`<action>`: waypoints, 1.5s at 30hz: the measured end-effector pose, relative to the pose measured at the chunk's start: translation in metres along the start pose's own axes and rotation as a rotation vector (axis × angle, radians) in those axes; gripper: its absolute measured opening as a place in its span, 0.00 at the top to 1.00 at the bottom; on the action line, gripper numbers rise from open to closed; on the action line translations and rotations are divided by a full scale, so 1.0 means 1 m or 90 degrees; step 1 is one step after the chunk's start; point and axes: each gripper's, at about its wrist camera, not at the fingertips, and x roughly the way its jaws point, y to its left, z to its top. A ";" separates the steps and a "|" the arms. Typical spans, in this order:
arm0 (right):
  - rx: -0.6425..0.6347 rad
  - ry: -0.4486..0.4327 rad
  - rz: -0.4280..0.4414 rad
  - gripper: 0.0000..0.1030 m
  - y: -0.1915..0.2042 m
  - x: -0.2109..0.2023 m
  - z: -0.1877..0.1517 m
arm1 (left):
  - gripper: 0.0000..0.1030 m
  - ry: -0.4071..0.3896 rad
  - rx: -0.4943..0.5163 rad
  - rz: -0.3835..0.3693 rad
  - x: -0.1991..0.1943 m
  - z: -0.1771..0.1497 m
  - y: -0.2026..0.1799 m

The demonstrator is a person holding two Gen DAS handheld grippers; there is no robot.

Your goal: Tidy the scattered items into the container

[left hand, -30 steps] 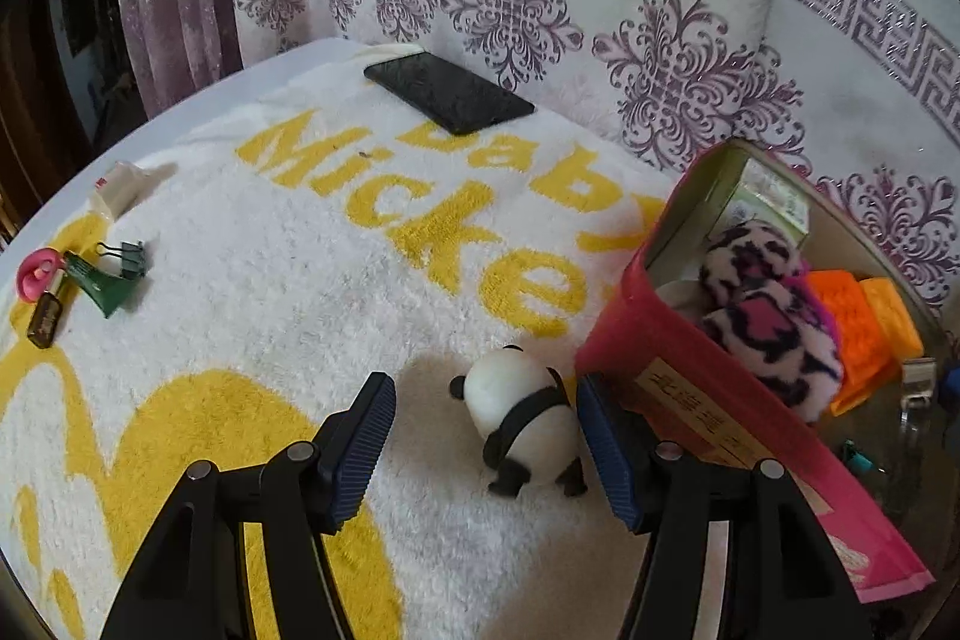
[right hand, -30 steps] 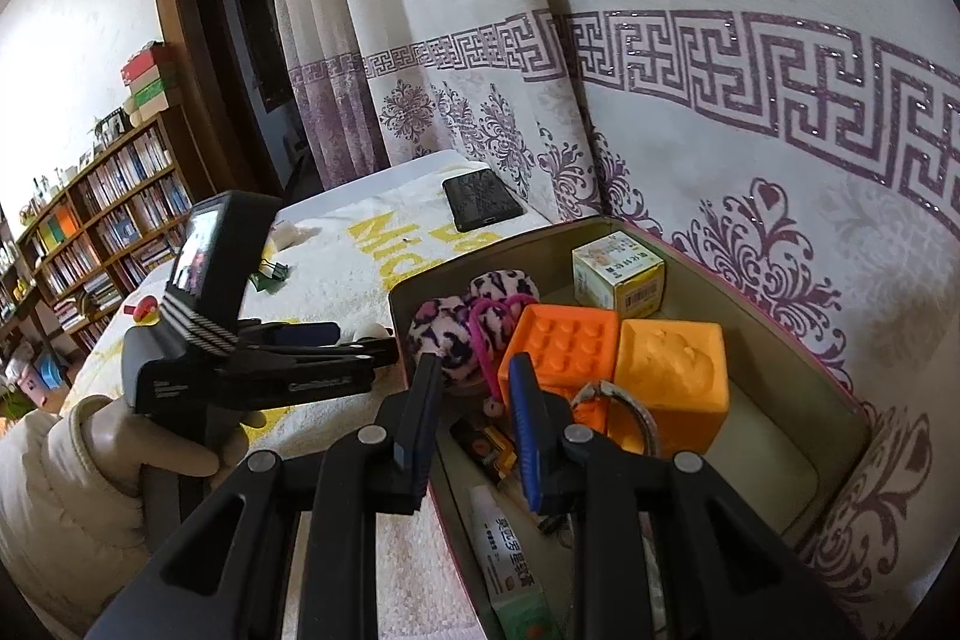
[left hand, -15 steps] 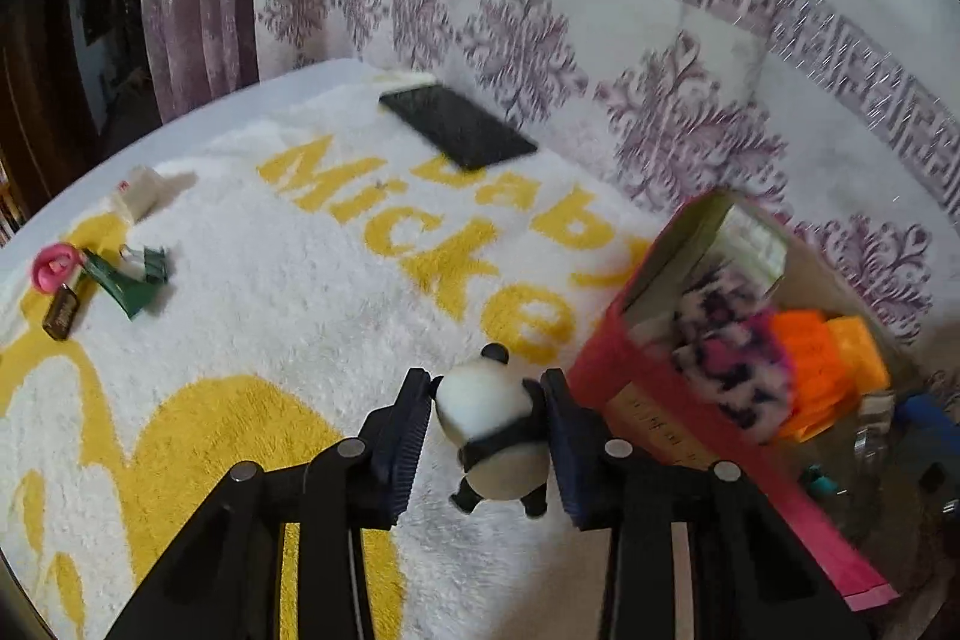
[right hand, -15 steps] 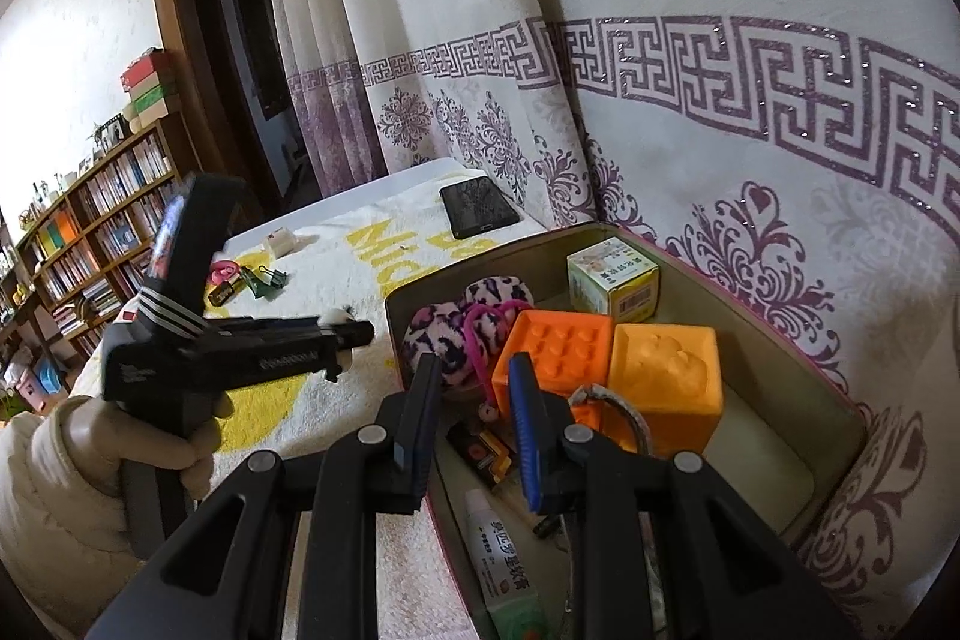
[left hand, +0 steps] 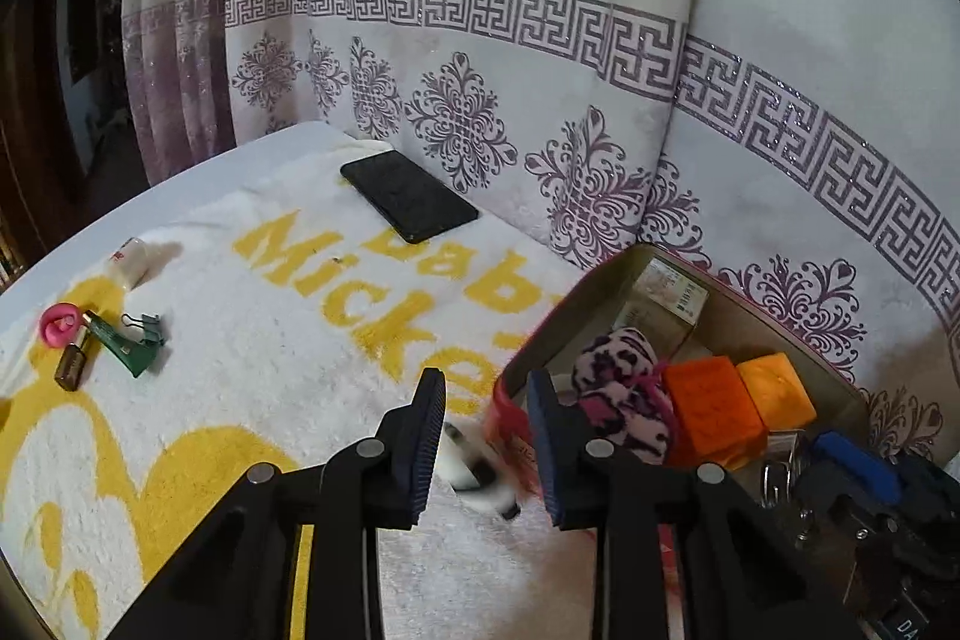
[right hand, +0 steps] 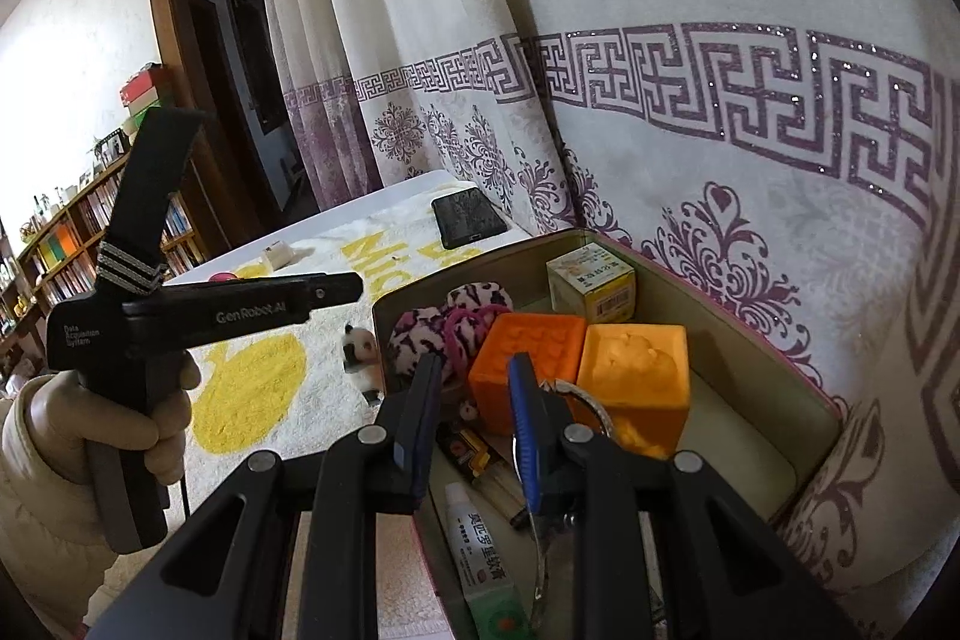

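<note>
Your left hand-held gripper had just been closing, yet a gap remained and its pads gripped nothing. The panda toy showed blurred low between the fingers. From the right wrist it sat below the fingertips, over the towel, just beside the outer wall of the container and outside it. Your right hand-held gripper hung over the container's contents, its jaws drawn nearly together on nothing.

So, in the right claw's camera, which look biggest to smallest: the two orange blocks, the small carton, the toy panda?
1. Orange block and yellower block: alike, no ranking.
2. Small carton.
3. Toy panda, clearly smallest.
</note>
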 end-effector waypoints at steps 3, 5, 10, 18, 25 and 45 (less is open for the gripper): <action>0.007 0.004 0.007 0.75 -0.002 0.002 -0.001 | 0.71 0.002 0.004 0.003 -0.001 0.000 0.001; 0.011 0.005 0.010 0.75 -0.003 0.001 -0.002 | 0.51 0.016 -0.001 0.013 0.004 -0.004 0.005; 0.017 0.005 0.010 0.75 -0.006 -0.001 -0.003 | 0.24 0.030 -0.038 0.052 0.021 -0.021 0.020; 0.006 0.009 0.018 0.75 0.000 0.003 -0.002 | 0.24 0.060 -0.043 0.080 0.042 -0.037 0.036; -0.009 0.014 0.022 0.75 0.007 0.006 -0.003 | 0.54 0.087 -0.024 0.078 0.066 -0.038 0.035; 0.006 -0.018 0.014 0.75 -0.004 -0.009 0.001 | 0.53 -0.014 0.042 -0.038 0.009 0.020 -0.043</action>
